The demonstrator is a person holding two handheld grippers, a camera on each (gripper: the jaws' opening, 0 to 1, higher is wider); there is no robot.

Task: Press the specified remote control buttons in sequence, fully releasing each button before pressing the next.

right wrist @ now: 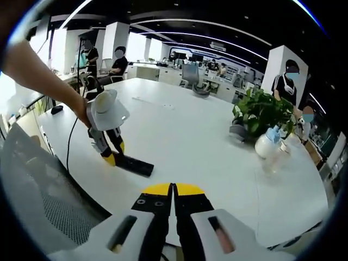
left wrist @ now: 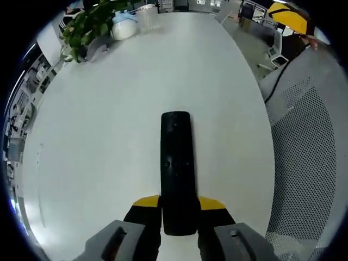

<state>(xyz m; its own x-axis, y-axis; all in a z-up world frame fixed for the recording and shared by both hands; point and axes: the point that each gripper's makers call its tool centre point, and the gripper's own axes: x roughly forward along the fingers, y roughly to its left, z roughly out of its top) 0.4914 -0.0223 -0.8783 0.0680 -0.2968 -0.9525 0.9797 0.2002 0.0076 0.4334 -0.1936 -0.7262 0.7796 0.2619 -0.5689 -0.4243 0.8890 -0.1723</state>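
A black remote control [left wrist: 176,168] lies lengthwise on the white table [left wrist: 109,136], its near end clamped between my left gripper [left wrist: 178,209] and its yellow-tipped fingers [left wrist: 147,202]. In the right gripper view the same remote [right wrist: 134,164] rests on the table with the left gripper [right wrist: 111,152] shut on its end, held by a person's arm. My right gripper [right wrist: 173,196] hovers above the table edge, jaws pressed together with nothing between them, a short way from the remote.
A potted plant [right wrist: 263,111] and a white jug [right wrist: 266,144] stand at the table's far side, also plant [left wrist: 89,24]. A mesh chair back [left wrist: 310,163] sits beside the table. A cable [right wrist: 70,138] trails over the edge. People stand in the background.
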